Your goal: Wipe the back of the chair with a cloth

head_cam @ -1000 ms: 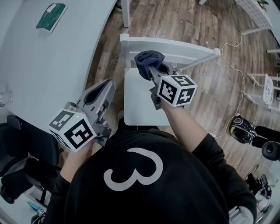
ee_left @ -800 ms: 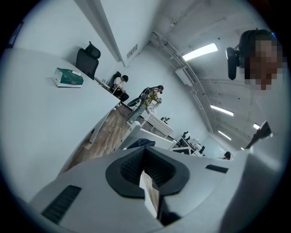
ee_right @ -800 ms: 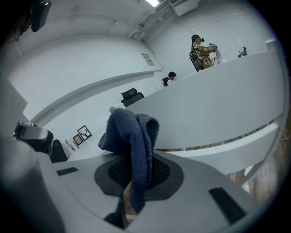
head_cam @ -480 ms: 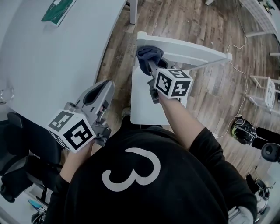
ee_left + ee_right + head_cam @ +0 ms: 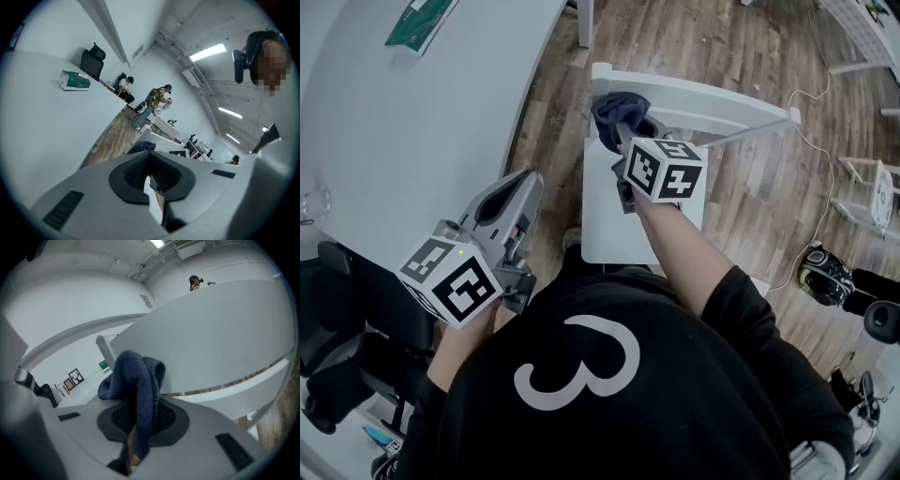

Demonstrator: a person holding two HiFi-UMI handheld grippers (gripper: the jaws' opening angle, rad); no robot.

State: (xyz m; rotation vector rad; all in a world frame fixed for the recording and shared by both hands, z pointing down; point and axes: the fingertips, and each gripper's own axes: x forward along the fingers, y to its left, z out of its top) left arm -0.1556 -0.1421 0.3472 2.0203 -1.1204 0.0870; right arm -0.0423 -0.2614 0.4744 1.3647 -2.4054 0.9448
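Fingers, right: right gripper [image 5: 622, 131] has its fingers [image 5: 117, 416] pinching a dark blue cloth [image 5: 140, 376], which bunches up above the pads and hangs down between them.
Fingers, left: left gripper [image 5: 517, 190] has its fingers [image 5: 136, 171] pressed together with nothing between them.
Cloth position: the wad [image 5: 614, 110] sits against the near face of the chair back [image 5: 703, 98], at its left end, just under the top rail.
Why held so: a bunched wad standing proud of the fingers puts fabric, not plastic, on the white rail; the arm reaches over the seat [image 5: 602, 211] to get there.
Why the left waits: it hangs well to the left of the chair back, over the edge of the counter [image 5: 412, 141], probably idle because one gripper can manage the wiping.
Step in hand: judged to be a stroke along the rail, most of which lies to the right of the cloth.
Containers: a green box [image 5: 417, 21] lies on the counter, far to the left of the chair back; its contents cannot be seen.
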